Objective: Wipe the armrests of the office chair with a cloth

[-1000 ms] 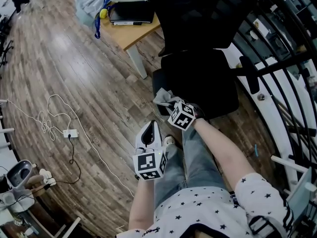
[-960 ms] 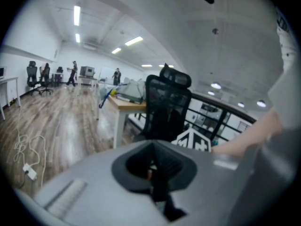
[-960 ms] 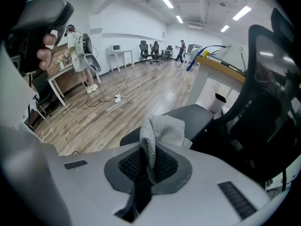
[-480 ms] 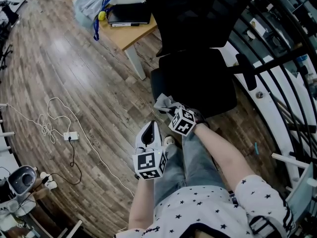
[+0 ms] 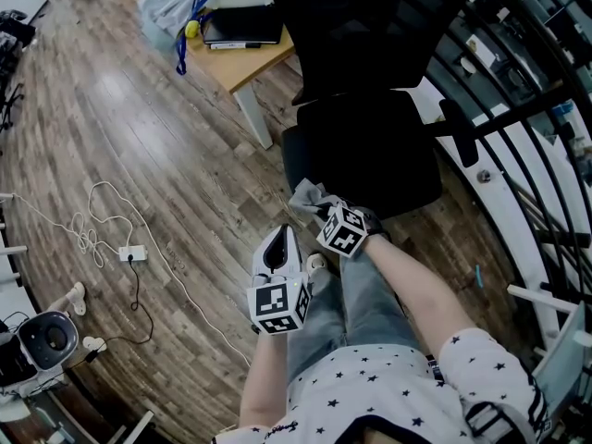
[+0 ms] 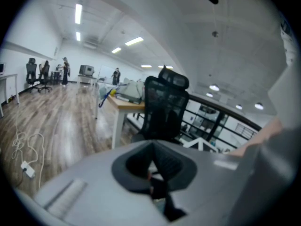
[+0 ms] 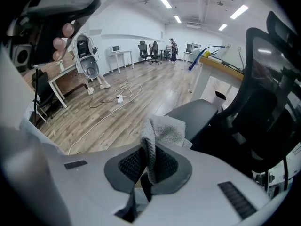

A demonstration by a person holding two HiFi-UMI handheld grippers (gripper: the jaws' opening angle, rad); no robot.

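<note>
The black office chair (image 5: 370, 146) stands in front of me, its right armrest (image 5: 461, 137) sticking out by the railing. My right gripper (image 5: 324, 213) hangs at the seat's front left corner, shut on a grey cloth (image 5: 308, 195). In the right gripper view the cloth (image 7: 163, 130) rises from the closed jaws of the right gripper (image 7: 149, 166), with the chair seat (image 7: 197, 113) just beyond and the backrest (image 7: 270, 88) at the right. My left gripper (image 5: 280, 248) is held lower, above my leg, shut and empty. The left gripper (image 6: 153, 166) faces the chair (image 6: 162, 107) from a distance.
A wooden desk (image 5: 242, 61) with a laptop (image 5: 242, 24) and a blue bag (image 5: 171, 3) stands left of the chair. A black railing (image 5: 518, 109) runs along the right. A white cable and power strip (image 5: 129, 250) lie on the wood floor at the left.
The right gripper with the cloth has shifted slightly toward me. The left gripper has hardly moved.
</note>
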